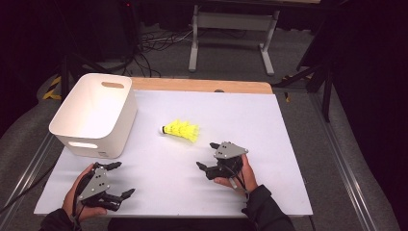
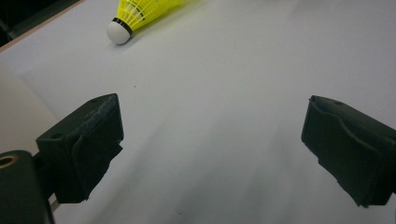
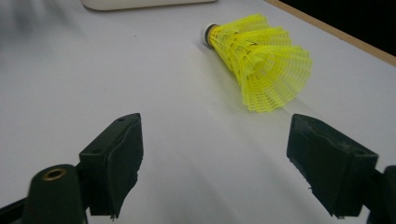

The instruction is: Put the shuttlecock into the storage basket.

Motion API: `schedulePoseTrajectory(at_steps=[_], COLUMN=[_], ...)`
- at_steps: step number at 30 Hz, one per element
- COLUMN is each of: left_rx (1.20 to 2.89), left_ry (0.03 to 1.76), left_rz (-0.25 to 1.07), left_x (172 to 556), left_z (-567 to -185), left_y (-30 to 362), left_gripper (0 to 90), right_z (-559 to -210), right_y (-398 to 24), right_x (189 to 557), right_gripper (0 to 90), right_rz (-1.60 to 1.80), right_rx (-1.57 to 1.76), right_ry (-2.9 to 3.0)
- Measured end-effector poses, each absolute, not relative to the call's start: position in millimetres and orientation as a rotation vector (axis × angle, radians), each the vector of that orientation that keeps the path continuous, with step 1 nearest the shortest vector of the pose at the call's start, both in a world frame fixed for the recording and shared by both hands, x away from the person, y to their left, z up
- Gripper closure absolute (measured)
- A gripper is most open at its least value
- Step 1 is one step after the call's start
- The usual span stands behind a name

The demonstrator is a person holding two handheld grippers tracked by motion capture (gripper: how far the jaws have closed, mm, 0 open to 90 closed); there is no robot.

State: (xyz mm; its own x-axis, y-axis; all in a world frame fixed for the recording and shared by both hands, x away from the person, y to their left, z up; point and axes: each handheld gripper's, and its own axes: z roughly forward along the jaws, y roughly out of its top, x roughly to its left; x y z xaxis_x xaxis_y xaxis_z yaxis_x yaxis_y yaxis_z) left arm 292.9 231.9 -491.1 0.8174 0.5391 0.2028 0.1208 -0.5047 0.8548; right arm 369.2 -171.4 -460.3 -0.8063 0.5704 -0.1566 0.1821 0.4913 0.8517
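Observation:
A yellow shuttlecock (image 1: 182, 130) with a white cork lies on its side on the white table top (image 1: 250, 120), near the middle. My right gripper (image 1: 208, 155) sits just in front of it and to its right, jaws wide apart and empty. In the right gripper view the shuttlecock (image 3: 259, 60) lies a short way beyond the open right gripper (image 3: 215, 161), its skirt towards me. My left gripper (image 1: 120, 179) rests near the front left edge, open and empty. Far ahead of the left gripper (image 2: 210, 149) the shuttlecock (image 2: 135, 16) shows cork-first.
A white plastic bin (image 1: 96, 113) with handle slots stands at the table's left, behind my left hand. A wooden strip (image 1: 202, 85) runs along the table's far edge. Beyond it are a desk frame (image 1: 231, 33) and cables on the floor.

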Motion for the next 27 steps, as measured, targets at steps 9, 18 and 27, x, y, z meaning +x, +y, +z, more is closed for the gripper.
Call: schedulePoseTrajectory(at_steps=[9,18,27], left_rx=[2.07,2.064,2.059], left_ry=[0.482,0.484,0.48], left_rz=[0.567,0.579,0.568], left_x=[291.3,292.3,292.0], left_z=[-491.0,-490.4,-490.1], left_y=[230.9,232.3,232.6], left_gripper=[6.2,6.1,6.1], right_z=[-464.4,-465.1,-471.0], right_y=[-153.4,-140.2,-121.2], right_x=[396.2,423.6,441.5], right_gripper=[19.8,20.7,23.8], right_rz=[1.236,1.206,1.144], right_rx=[0.69,0.745,0.815], right_ry=[2.403,2.433,2.47])
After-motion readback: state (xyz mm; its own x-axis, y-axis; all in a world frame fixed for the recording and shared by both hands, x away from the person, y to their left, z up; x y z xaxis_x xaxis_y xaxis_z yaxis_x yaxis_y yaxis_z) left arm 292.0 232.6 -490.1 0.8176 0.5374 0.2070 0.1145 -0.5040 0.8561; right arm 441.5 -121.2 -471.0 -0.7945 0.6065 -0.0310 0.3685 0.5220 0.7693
